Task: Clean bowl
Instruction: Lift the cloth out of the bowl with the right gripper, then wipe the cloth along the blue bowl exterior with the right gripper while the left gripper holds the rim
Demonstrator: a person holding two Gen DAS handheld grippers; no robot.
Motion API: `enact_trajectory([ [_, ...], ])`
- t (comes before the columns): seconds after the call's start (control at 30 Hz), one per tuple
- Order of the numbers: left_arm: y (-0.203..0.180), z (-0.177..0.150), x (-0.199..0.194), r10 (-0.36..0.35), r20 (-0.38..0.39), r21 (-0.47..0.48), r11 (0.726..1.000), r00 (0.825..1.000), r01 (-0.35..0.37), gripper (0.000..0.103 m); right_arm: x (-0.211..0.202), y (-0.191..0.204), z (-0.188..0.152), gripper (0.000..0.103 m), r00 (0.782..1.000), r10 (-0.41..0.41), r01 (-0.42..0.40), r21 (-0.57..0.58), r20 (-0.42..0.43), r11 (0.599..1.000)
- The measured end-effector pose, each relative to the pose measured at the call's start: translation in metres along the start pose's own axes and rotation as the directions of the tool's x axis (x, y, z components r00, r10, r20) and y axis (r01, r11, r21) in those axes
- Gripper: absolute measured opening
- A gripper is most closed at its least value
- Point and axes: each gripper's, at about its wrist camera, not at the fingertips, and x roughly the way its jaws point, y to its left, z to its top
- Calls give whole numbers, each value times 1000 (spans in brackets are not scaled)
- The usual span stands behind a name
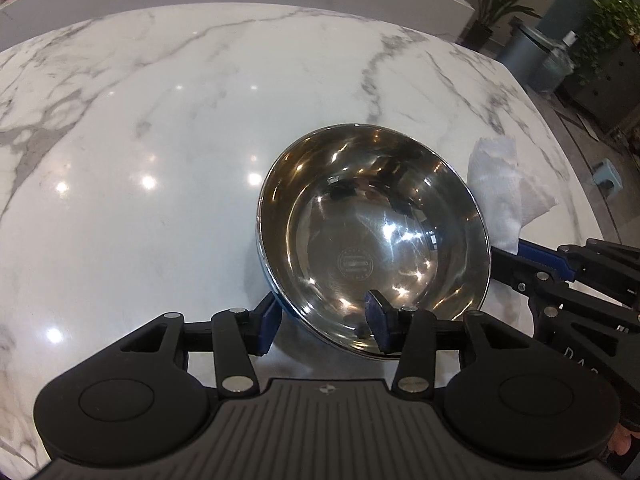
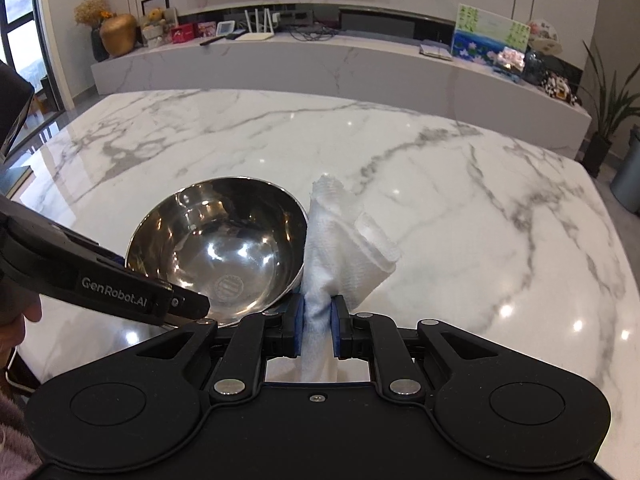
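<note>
With the left tongs (image 1: 324,322) spread wide astride the steel bowl (image 1: 374,240)'s six-o'clock rim, ungripped, they needed clamping before the right tongs (image 2: 316,320), clenched on the white cloth (image 2: 344,236), wiped inside.

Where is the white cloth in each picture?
Left wrist: cloth at right, behind the bowl, partly hidden.
Right wrist: cloth at centre, pinched in the right gripper, just right of the bowl.
Shared landmark: the round stamp in the bowl's bottom.

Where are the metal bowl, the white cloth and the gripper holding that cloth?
metal bowl (image 1: 360,236), left wrist view, inner bottom.
white cloth (image 2: 344,240), right wrist view, folded middle.
right gripper (image 2: 318,326), right wrist view, between its fingertips, shut on the cloth.
</note>
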Motion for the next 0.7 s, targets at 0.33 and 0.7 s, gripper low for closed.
enact_trajectory([
  [0.33, 5, -3, 0, 27, 22, 9, 1000, 999, -28, 43, 7, 14, -8, 12, 1000, -26, 26, -27, -13, 999],
  [0.7, 11, -1, 4, 12, 6, 10, 1000, 1000, -12, 43, 21, 25, -22, 12, 996, -17, 11, -66, -83, 998],
])
